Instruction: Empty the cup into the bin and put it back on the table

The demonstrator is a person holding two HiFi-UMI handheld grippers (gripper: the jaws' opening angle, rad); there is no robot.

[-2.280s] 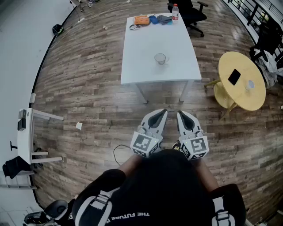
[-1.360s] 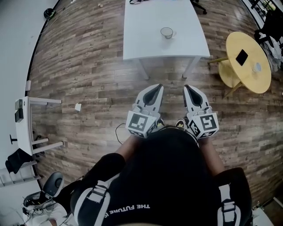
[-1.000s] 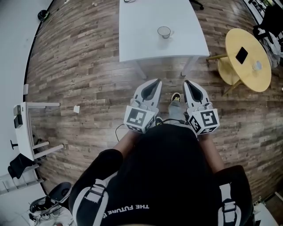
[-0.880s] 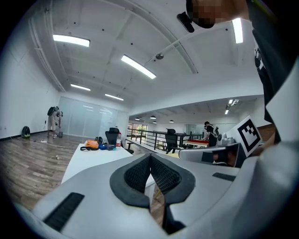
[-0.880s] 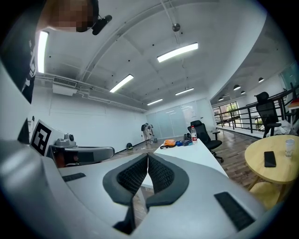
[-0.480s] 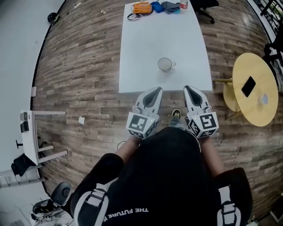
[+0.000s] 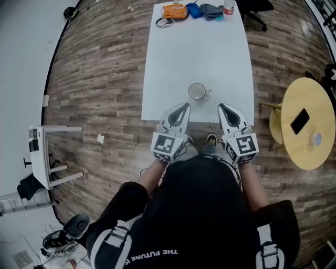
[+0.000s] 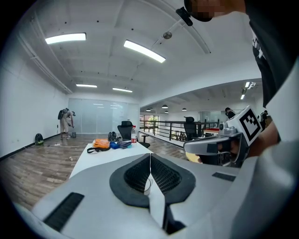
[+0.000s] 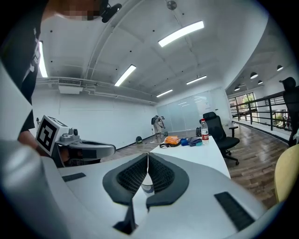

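Note:
A clear glass cup (image 7: 197, 91) with a handle stands upright near the front edge of the long white table (image 7: 173, 58) in the head view. Both grippers are held side by side just short of that edge. My left gripper (image 7: 181, 109) is shut and empty, below and left of the cup. My right gripper (image 7: 224, 109) is shut and empty, below and right of it. In the left gripper view a sliver of the cup (image 8: 146, 186) shows behind the closed jaws, and in the right gripper view the cup (image 9: 147, 187) peeks out the same way. No bin is visible.
At the table's far end lie an orange pouch (image 7: 169, 10), blue and grey pouches (image 7: 205, 9) and a bottle (image 7: 228, 7). A round yellow side table (image 7: 307, 130) with a phone stands right, a black chair (image 7: 257, 7) far right, a small white desk (image 7: 44, 155) left. Wood floor all around.
The person has walked up to the white table; the cup and table edge have come much nearer to both grippers, which stay shut and side by side.

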